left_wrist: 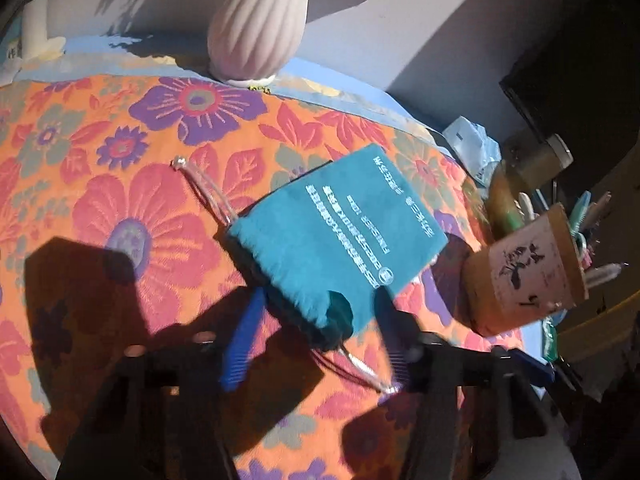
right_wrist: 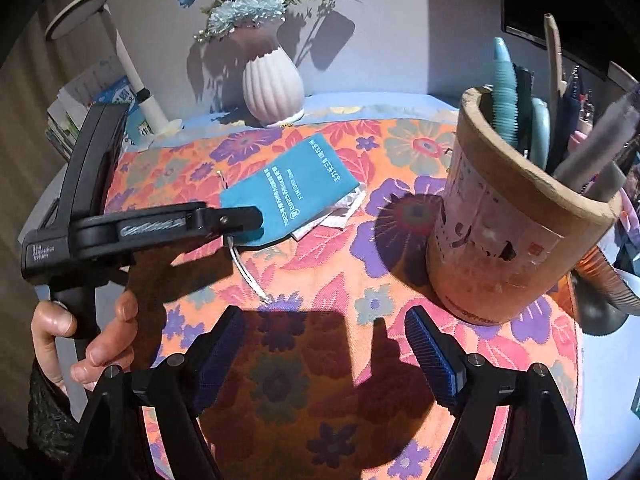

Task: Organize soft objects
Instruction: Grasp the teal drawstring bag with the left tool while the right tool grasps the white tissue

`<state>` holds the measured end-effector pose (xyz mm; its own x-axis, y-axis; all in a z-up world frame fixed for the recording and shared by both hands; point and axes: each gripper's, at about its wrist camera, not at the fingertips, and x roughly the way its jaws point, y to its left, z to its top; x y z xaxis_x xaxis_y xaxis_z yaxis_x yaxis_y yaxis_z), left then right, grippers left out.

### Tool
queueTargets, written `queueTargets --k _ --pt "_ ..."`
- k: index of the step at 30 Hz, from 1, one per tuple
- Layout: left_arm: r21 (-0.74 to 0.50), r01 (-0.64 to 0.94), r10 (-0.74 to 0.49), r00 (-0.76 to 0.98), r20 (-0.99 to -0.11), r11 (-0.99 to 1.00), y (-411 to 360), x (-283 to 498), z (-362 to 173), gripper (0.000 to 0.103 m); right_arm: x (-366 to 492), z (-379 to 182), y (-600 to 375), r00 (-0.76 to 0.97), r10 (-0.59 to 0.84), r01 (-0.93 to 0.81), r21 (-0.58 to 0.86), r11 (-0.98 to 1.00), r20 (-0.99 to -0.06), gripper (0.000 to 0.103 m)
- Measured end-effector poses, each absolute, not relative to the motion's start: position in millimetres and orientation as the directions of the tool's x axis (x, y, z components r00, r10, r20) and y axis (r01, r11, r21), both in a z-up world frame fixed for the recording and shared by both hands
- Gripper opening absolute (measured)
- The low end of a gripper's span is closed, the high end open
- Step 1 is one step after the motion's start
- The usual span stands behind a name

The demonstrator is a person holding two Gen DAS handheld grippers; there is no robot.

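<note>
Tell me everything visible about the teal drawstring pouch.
The teal drawstring pouch looks like soft, fuzzy fabric with white printed text on its face. It lies flat on the floral tablecloth, its gathered mouth toward the left gripper, pale cords trailing from both sides. White paper peeks from beneath it. The fingers flank the mouth corner; contact is unclear.

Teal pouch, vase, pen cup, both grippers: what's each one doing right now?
Teal pouch: lying flat on the flowery cloth, cords loose.
Vase: upright, holding flowers.
Pen cup: upright, full of pens.
Left gripper: jaws open, either side of the pouch's near corner.
Right gripper: jaws open, nothing between them.
</note>
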<state>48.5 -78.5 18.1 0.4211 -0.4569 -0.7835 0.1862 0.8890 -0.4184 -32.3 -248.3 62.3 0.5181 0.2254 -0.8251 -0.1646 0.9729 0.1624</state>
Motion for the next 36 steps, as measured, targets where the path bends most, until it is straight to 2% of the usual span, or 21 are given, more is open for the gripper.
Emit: queueTargets --k 2,5,7,11,16,20,22,24,27,31,34,36 --pt "-0.403 0.178 -0.439 0.431 -0.788 0.898 -81 54 16 0.018 -30 60 -247 0.514 0.228 -0.167 0.165 0.972 -0.827 0.081" --pt "-0.393 0.169 -0.426 0.457 -0.781 0.904 -81 52 16 0.007 -28 57 -245 0.511 0.221 -0.168 0.156 0.974 -0.83 0.081" --pt "-0.389 0.169 -0.419 0.485 -0.767 0.906 -74 50 23 0.006 -27 57 -244 0.511 0.218 -0.169 0.152 0.974 -0.831 0.081" --pt "-0.356 0.143 -0.373 0.554 -0.745 0.923 -45 39 44 0.006 -20 60 -237 0.517 0.216 -0.182 0.14 0.973 -0.829 0.081" --pt "-0.273 0.05 -0.243 0.627 -0.74 0.961 11 22 65 0.006 0 60 -219 0.529 0.216 -0.204 0.123 0.971 -0.821 0.081" --pt "-0.232 -0.026 -0.17 0.603 -0.779 0.972 43 25 55 0.007 18 54 -213 0.54 0.17 -0.183 0.082 0.98 -0.824 0.081" --pt "-0.296 -0.006 -0.242 0.559 -0.793 0.955 44 29 44 0.01 27 51 -216 0.537 0.164 -0.146 0.099 0.984 -0.827 0.081" --pt "-0.354 0.022 -0.311 0.532 -0.788 0.935 36 33 35 0.022 33 53 -218 0.546 0.167 -0.123 0.119 0.985 -0.821 0.081" --pt "-0.331 0.088 -0.327 0.518 -0.791 0.94 7 36 28 0.023 46 62 -212 0.589 0.146 -0.102 0.107 0.989 -0.794 0.081" --pt "-0.36 0.134 -0.378 0.483 -0.79 0.923 -14 39 21 0.023 71 66 -200 0.613 0.025 -0.037 0.003 0.999 -0.79 0.079" --pt "-0.368 0.159 -0.398 0.47 -0.788 0.916 -25 41 15 0.03 95 58 -196 0.594 -0.094 0.035 -0.091 0.995 -0.799 0.076" --pt "-0.38 0.15 -0.404 0.47 -0.785 0.913 -31 46 12 0.038 110 48 -194 0.56 -0.18 0.063 -0.174 0.983 -0.809 0.076"
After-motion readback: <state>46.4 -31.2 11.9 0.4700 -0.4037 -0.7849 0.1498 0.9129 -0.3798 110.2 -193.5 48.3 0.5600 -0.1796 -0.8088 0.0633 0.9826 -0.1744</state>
